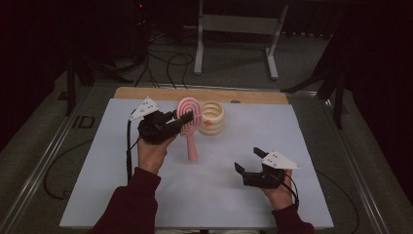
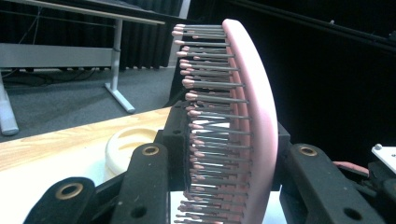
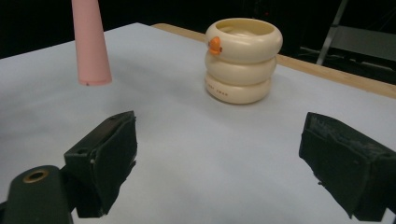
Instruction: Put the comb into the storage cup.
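A pink hairbrush (image 1: 190, 119) stands upright over the white table, handle end down. My left gripper (image 1: 184, 117) is shut on its head; in the left gripper view the bristles (image 2: 210, 135) and pink back (image 2: 259, 126) sit between the two black jaws. Just right of the brush stands a cream ribbed cup (image 1: 212, 117) with an orange dot; it also shows as a cup (image 3: 242, 60) in the right gripper view, with the brush handle (image 3: 91, 44) to its left. My right gripper (image 1: 249, 161) hovers low at the front right, open, nothing between its jaws.
The white sheet (image 1: 219, 195) covers the table, with a wooden strip (image 1: 146, 92) along the far edge. Beyond it are a grey floor, black cables (image 1: 168, 63) and a white metal stand (image 1: 236, 29). Dark curtains surround the area.
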A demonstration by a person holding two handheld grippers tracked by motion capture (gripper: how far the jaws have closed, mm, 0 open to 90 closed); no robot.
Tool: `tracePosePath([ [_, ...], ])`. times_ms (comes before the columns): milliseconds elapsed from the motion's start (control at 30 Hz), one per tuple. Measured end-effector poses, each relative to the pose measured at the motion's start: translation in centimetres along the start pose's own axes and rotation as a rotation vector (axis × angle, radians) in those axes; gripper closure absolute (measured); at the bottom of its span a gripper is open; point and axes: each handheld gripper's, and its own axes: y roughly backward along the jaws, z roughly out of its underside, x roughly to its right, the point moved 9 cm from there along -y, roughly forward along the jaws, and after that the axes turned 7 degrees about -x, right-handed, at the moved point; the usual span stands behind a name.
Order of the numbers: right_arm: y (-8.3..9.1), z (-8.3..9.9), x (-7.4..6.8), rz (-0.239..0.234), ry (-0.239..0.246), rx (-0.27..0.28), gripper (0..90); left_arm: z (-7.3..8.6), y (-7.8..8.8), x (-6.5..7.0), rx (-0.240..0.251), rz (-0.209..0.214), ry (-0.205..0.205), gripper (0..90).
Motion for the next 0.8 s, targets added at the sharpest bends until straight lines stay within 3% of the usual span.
tracePosePath([
  [800, 2.2, 1.9, 1.0, 0.009, -0.018, 0.042, 11.4, -0.8, 0.1, -1.1, -0.005, 0.013, 0.006, 64.9],
])
